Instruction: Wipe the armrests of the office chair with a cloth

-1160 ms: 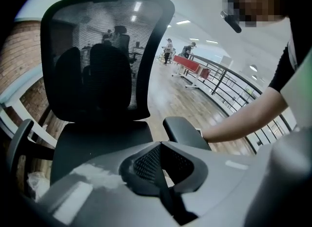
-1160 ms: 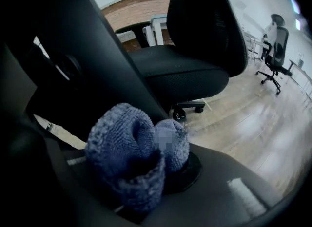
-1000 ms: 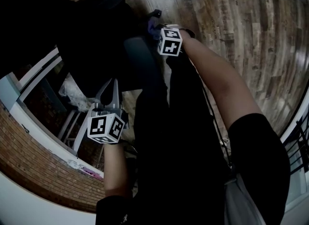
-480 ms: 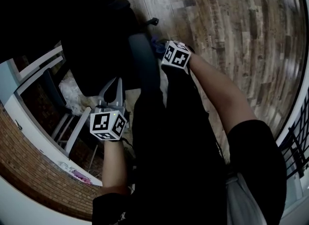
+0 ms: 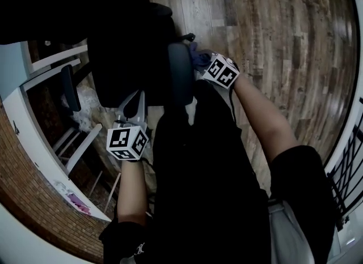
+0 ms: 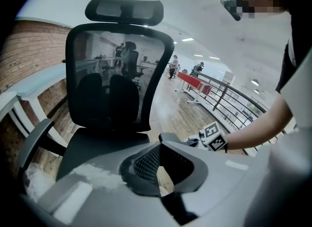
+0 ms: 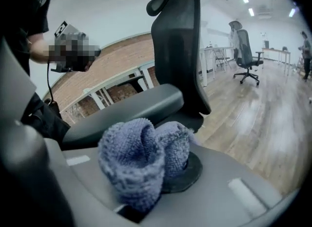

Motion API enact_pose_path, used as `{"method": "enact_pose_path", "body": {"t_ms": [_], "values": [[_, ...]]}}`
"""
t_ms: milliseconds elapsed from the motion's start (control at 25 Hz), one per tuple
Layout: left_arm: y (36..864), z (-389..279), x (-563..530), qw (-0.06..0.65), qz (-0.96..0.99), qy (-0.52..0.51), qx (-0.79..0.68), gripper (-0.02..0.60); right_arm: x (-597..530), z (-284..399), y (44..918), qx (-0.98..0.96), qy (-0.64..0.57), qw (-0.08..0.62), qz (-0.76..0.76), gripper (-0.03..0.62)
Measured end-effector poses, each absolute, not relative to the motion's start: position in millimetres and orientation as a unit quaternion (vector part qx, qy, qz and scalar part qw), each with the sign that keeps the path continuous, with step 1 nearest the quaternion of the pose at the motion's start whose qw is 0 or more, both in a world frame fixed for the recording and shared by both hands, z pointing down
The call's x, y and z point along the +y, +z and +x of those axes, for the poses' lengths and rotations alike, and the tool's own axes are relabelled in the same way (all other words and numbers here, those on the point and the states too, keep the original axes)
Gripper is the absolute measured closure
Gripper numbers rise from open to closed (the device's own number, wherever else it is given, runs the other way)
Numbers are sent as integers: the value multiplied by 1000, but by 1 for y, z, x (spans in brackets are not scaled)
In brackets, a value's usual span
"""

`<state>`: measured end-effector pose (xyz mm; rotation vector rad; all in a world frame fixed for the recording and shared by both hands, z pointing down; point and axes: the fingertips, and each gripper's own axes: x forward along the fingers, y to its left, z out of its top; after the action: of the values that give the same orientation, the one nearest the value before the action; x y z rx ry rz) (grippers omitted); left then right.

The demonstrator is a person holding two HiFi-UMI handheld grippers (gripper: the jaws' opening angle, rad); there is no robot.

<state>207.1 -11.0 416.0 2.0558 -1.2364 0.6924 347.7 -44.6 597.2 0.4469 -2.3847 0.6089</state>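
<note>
The right gripper (image 7: 157, 168) is clamping a bunched blue-violet cloth (image 7: 136, 160); its jaws are closed onto the fabric, which is bulging up and over them in two soft folds, hiding most of the near pad while the dark round pad on the far side is showing beneath. The cloth is sitting just beside the grey padded armrest (image 7: 130, 108) of the office chair (image 6: 119, 75); whether the fabric is actually pressing on the pad cannot be told from here. In the head view the cloth (image 5: 198, 59) is lying at the outer edge of the armrest (image 5: 180, 75), with the right gripper's marker cube right behind it.

The left gripper (image 6: 160, 145) is holding nothing; its jaws are drawn together so that the tips are meeting, leaving only a small gap lower down through which the wooden floor (image 5: 272, 25) is showing. It is pointing at the chair's seat and mesh back, not touching them; in the head view the left gripper (image 5: 134, 105) is hovering at the near edge of the black seat.
</note>
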Motion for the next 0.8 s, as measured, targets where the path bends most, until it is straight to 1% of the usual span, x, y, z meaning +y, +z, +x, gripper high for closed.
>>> {"method": "enact_pose_path", "body": {"t_ms": [160, 240, 320, 480, 600, 800], "values": [[394, 197, -5, 309, 769, 239, -506, 575, -81, 372, 564, -897, 198, 319, 232, 548], [386, 191, -5, 304, 763, 231, -522, 575, -98, 377, 537, -902, 172, 307, 249, 548], [378, 178, -4, 301, 755, 224, -538, 575, -107, 367, 500, -916, 143, 284, 246, 548], [367, 139, 9, 302, 727, 205, -582, 575, -104, 310, 433, -949, 90, 232, 195, 548], [364, 111, 21, 306, 710, 192, -605, 575, -93, 259, 397, -965, 76, 198, 158, 548], [363, 58, 36, 310, 688, 171, -633, 575, -63, 169, 377, -977, 67, 177, 102, 548]]}}
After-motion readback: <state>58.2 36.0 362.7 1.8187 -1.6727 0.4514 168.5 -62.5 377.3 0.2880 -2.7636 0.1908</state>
